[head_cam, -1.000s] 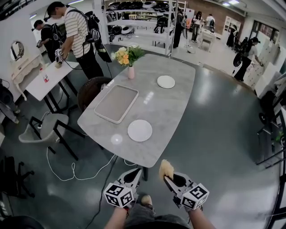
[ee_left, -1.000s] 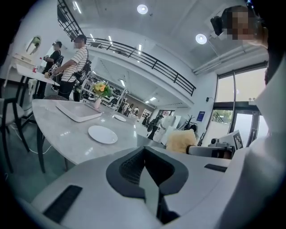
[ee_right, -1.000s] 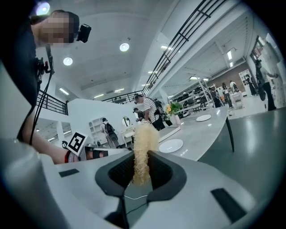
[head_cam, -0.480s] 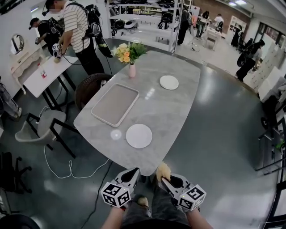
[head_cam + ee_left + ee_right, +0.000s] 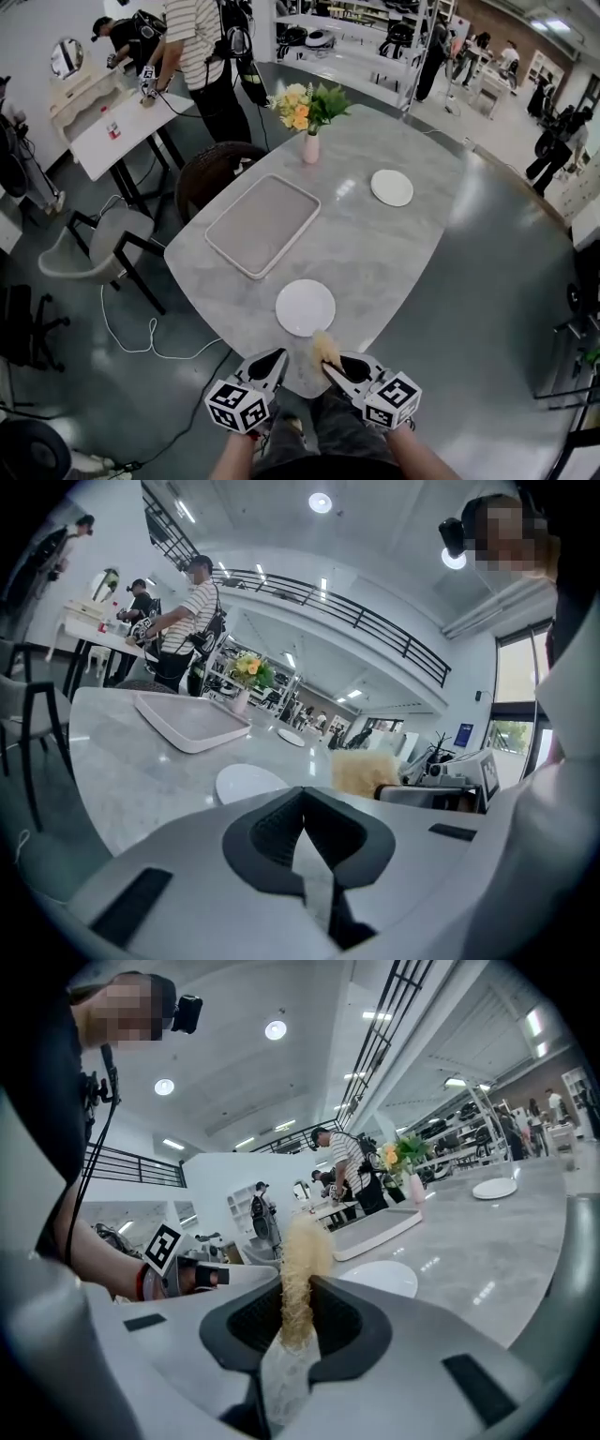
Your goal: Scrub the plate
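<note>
A white plate [image 5: 305,307] lies near the front edge of the grey marble table [image 5: 375,253]; it also shows as the plate [image 5: 246,782] in the left gripper view and the plate [image 5: 381,1277] in the right gripper view. My right gripper [image 5: 330,364] hovers just short of the table edge, shut on a yellow fluffy scrubber [image 5: 325,348], whose tuft [image 5: 302,1269] sticks up between the jaws. My left gripper [image 5: 275,362] hangs beside it, shut and holding nothing. The scrubber [image 5: 366,772] appears to its right.
A rectangular tray [image 5: 263,225] lies mid-table, a second white plate [image 5: 392,187] farther back right, and a vase of flowers [image 5: 308,120] at the far end. A dark chair [image 5: 211,178] and a grey chair [image 5: 94,253] stand left of the table. People stand at a white desk [image 5: 117,122].
Both grippers have come forward to the table's near edge, and the plate and table now sit much closer below me. The right gripper still holds the scrubber.
</note>
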The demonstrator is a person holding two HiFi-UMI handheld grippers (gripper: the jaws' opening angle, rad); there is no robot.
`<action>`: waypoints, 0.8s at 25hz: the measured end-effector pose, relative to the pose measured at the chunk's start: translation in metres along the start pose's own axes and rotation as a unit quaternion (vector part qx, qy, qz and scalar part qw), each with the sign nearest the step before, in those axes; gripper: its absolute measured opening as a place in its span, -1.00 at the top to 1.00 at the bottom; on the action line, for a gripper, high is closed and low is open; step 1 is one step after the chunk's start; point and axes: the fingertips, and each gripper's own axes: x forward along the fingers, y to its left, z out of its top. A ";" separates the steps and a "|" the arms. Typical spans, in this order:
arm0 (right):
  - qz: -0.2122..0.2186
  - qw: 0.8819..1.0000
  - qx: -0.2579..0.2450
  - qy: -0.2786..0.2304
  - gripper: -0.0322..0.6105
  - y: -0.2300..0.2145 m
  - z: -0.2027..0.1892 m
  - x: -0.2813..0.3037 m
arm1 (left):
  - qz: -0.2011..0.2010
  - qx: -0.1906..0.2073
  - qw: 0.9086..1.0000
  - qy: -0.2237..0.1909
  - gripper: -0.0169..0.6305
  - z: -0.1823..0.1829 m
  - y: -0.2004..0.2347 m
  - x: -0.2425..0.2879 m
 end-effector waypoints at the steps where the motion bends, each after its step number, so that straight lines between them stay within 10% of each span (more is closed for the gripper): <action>1: 0.006 1.000 -0.003 0.006 0.67 -0.004 0.000 0.005 | 0.000 0.000 1.000 0.003 0.91 0.000 0.001 0.006; 8: 0.037 0.997 -0.041 0.054 0.67 -0.022 -0.004 0.032 | 0.012 -0.002 1.000 0.022 0.91 -0.006 0.017 0.034; 13: 0.037 0.976 -0.171 0.130 0.67 -0.042 -0.005 0.054 | 0.046 0.039 0.997 0.053 0.91 -0.012 0.038 0.047; 16: 0.042 0.931 -0.313 0.185 0.67 -0.056 -0.010 0.065 | 0.075 0.093 0.989 0.087 0.91 -0.017 0.048 0.051; 20: 0.077 0.828 -0.492 0.258 0.67 -0.068 -0.024 0.081 | 0.109 0.140 0.977 0.122 0.91 -0.021 0.064 0.059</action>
